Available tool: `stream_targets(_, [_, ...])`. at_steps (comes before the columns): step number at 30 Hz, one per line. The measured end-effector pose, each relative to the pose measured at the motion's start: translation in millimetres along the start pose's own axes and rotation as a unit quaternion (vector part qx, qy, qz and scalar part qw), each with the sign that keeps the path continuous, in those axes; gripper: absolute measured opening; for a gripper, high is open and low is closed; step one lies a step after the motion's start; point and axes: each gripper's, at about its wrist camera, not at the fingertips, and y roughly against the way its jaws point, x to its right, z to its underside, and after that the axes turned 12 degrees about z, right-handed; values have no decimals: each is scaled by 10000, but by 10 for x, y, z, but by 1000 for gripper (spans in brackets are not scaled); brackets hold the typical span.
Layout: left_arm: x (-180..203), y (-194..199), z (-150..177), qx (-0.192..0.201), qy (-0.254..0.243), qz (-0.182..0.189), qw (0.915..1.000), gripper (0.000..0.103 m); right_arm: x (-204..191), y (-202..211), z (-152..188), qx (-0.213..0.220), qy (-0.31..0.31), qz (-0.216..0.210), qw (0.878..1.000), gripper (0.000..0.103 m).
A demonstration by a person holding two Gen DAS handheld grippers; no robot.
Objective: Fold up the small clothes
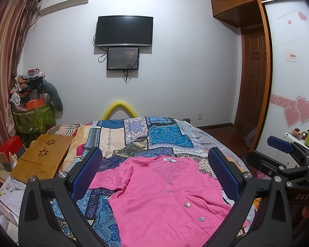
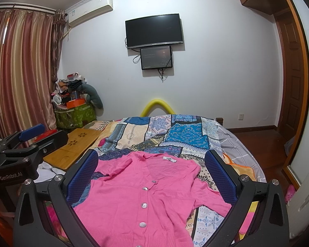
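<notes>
A pink buttoned cardigan (image 1: 164, 197) lies flat and spread out, front up, on the patchwork bedspread (image 1: 134, 135); it also shows in the right wrist view (image 2: 142, 193). My left gripper (image 1: 154, 162) is open and empty, held above the cardigan's upper part. My right gripper (image 2: 151, 162) is open and empty, held above the cardigan near its collar. The right gripper shows at the right edge of the left wrist view (image 1: 286, 156), and the left gripper at the left edge of the right wrist view (image 2: 28, 142). Both hover side by side over the near end of the bed.
A wooden lap tray (image 1: 41, 156) lies on the bed's left side. A cluttered green bin (image 1: 33, 113) stands in the left corner by the curtains. A TV (image 1: 123, 30) hangs on the far wall. A wardrobe and door (image 1: 255, 72) are at the right.
</notes>
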Motion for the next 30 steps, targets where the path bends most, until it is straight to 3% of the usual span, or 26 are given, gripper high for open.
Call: stream_targets(30, [-126,-119,-11,-52,37,-111,9999,103,13,-155,-89,-67,77,52,9999,103])
